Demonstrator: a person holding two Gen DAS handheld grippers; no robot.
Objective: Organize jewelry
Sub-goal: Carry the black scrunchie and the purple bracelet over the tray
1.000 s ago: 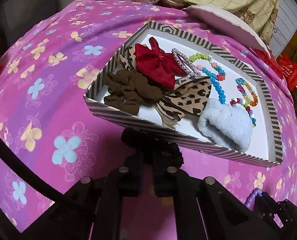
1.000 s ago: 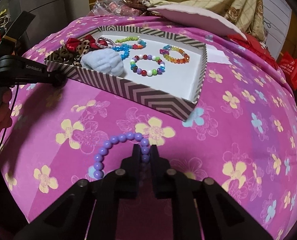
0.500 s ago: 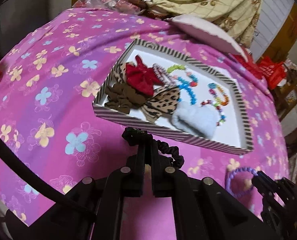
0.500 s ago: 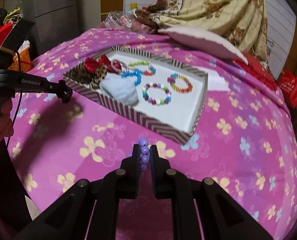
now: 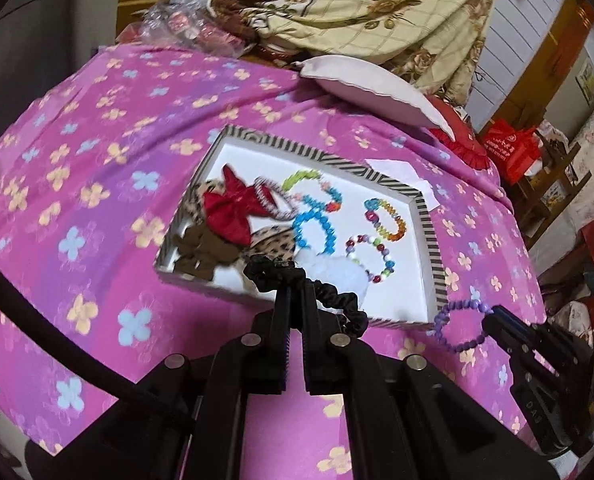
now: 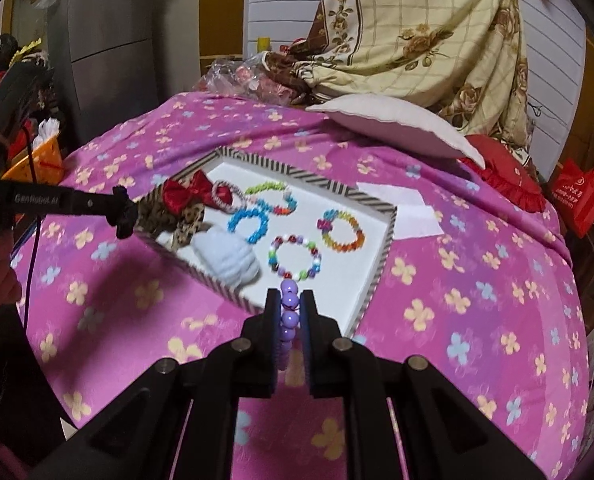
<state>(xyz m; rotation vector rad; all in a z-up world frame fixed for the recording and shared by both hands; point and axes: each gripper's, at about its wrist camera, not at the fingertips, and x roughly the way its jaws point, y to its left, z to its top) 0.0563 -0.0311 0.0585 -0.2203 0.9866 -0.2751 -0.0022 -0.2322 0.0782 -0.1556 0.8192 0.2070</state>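
Purple bracelet (image 6: 289,312): clenched in the right gripper (image 6: 289,316) jaws, now lifted off the bed (image 6: 477,320) and carried to the tray (image 6: 381,264) near edge. Black scrunchie (image 5: 297,280): gripped by the left gripper (image 5: 295,320), likewise raised to the tray's hair-tie side. Both items judged ready for placing among sorted bracelets (image 6: 297,258).

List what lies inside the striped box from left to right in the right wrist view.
Red bow → pink-and-white hair tie → blue bead bracelet → multicolor round-bead bracelet → rainbow bracelet, all inside the striped box. The leopard piece, fluffy scrunchie and green bracelet overlap too much to rank.
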